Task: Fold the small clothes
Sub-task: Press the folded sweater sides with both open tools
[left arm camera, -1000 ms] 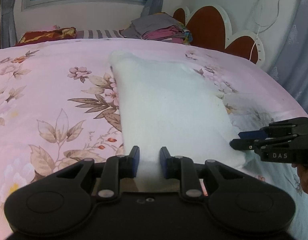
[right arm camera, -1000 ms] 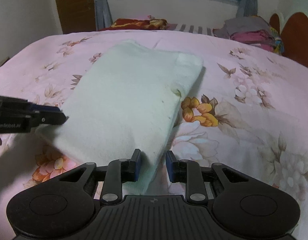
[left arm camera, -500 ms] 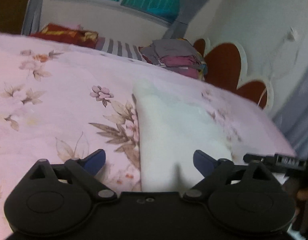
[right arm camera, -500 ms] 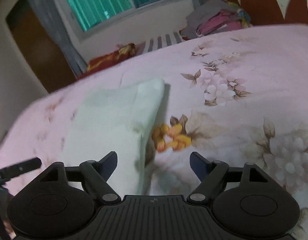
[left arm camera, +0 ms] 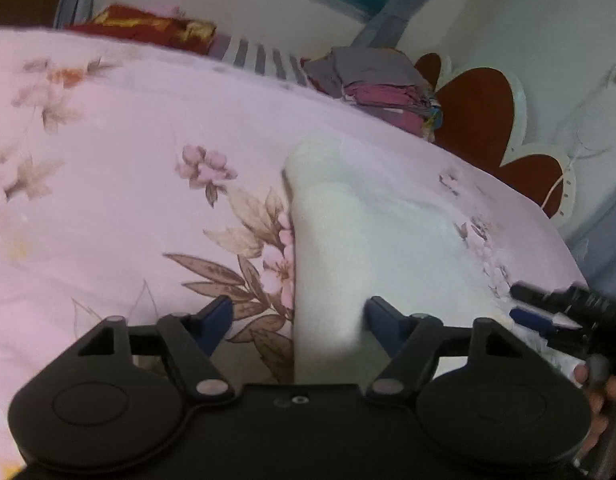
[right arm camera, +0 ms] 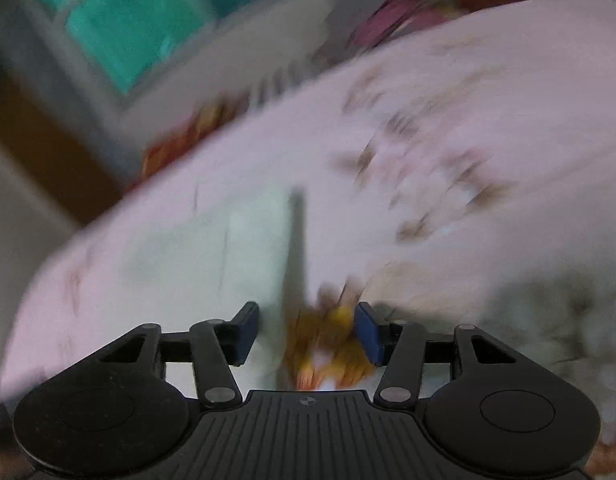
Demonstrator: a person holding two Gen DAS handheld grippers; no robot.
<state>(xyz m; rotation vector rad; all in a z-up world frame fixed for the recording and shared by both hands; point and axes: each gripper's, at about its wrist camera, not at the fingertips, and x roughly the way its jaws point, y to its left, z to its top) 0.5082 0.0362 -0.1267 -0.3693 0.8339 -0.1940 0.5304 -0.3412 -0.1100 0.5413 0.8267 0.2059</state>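
The white cloth (left arm camera: 371, 240) lies folded on the pink flowered bed (left arm camera: 128, 200), a soft, thick-looking oblong with rounded far corners, its left edge running straight toward the left wrist camera. The left gripper (left arm camera: 298, 318) stands released, its jaws closing a little with the cloth's near left edge between them but not pressed. The right gripper (right arm camera: 306, 328) is likewise released and closing, straddling the cloth's right edge and an orange flower print; its view is blurred, so contact is hard to judge, though no pinch shows. It appears in the left view (left arm camera: 547, 312) at the cloth's far right side. The step in hand looks like letting go after a fold and setting up the next. To do it well, both grippers should take matching corners, nip all layers together, and lift evenly so the edges meet without skewing or dragging the bedsheet along.
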